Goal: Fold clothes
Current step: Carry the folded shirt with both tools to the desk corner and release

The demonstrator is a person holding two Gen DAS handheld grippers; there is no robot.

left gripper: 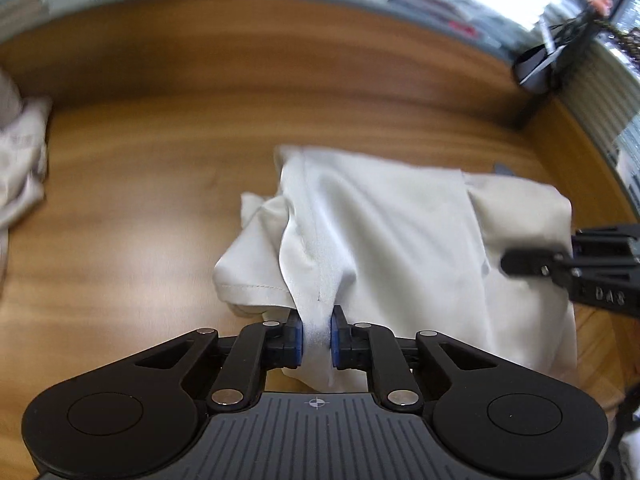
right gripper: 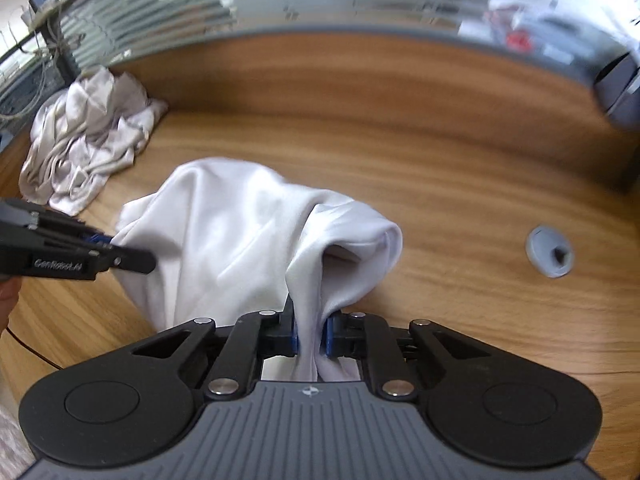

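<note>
White cloth (left gripper: 380,232) lies in a soft heap on the wooden table (left gripper: 140,200). It is a plain white garment, smooth and a bit shiny, with a sewn hem along one edge and a seam running up a raised fold. Part of it is pulled up off the table into two peaks, one at each gripper, and the rest sags down between them and rests on the wood. In the right wrist view the same garment (right gripper: 224,232) curls over at one side into a hollow roll.

The left gripper (left gripper: 317,338) points down at a slant toward the table. Its blue pads (left gripper: 297,336) are squeezed tight on a bunched strip of the white cloth, with only the cloth between them. The right gripper (right gripper: 311,334) also tips downward, and its pads (right gripper: 330,334) pinch another bunched fold of the same cloth. No earlier picture is given, so I tell only the grip as it is.

Each gripper shows in the other's view: the right gripper (left gripper: 532,264) comes in from the right edge beside the cloth, and the left gripper (right gripper: 120,258) comes in from the left edge, with a bit of a hand (right gripper: 8,304) under it.

A second, crumpled pile of pale clothes (right gripper: 88,148) sits well apart at the far left of the table. A round grey cap (right gripper: 551,255) is set in the table top to the right. Both views are a little blurred.
</note>
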